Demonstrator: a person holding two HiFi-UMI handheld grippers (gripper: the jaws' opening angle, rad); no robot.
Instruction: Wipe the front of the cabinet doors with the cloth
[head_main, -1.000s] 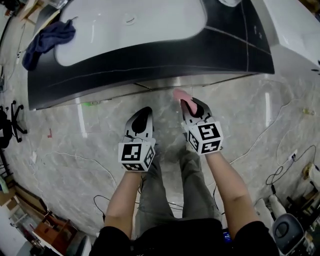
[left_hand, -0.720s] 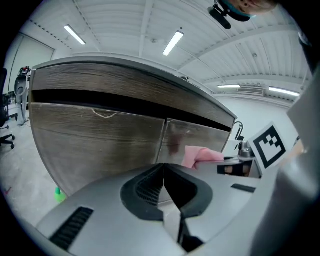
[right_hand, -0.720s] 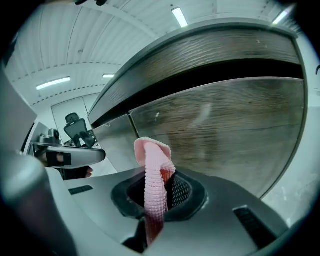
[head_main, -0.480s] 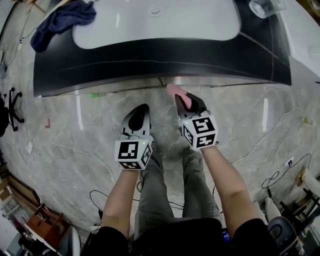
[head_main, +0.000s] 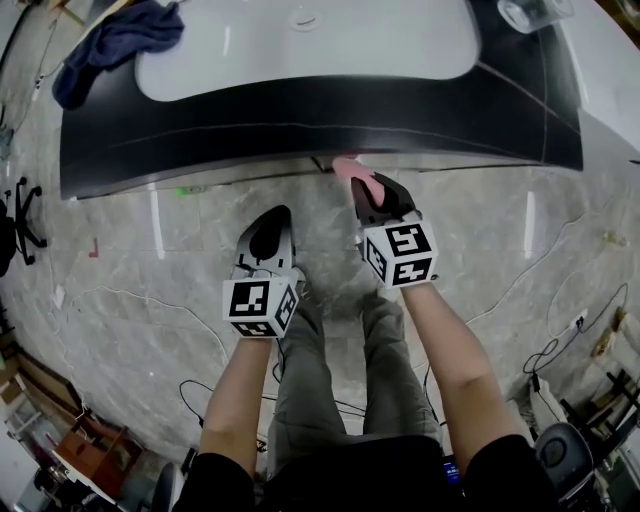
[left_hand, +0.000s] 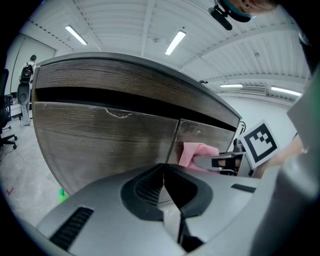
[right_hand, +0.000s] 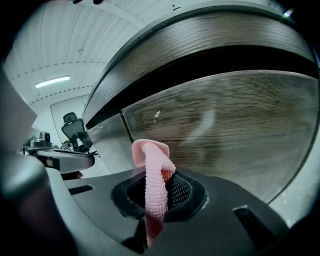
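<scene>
1. Cloth (right_hand: 152, 172): pink, knitted texture, bunched into a narrow strip with its tip curled over.
2. Right gripper (head_main: 363, 190) is clenched on the cloth, tip just beside the wood-grain cabinet doors (right_hand: 225, 120), near their seam.
3. Left gripper (left_hand: 164, 169): jaws together, nothing between them.

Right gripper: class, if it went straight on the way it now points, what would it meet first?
The wood-grain cabinet door, close beside the seam between the doors. The pink cloth clamped in the right gripper juts ahead of the jaws, so it would probably touch first. The gap is hard to judge.
</scene>
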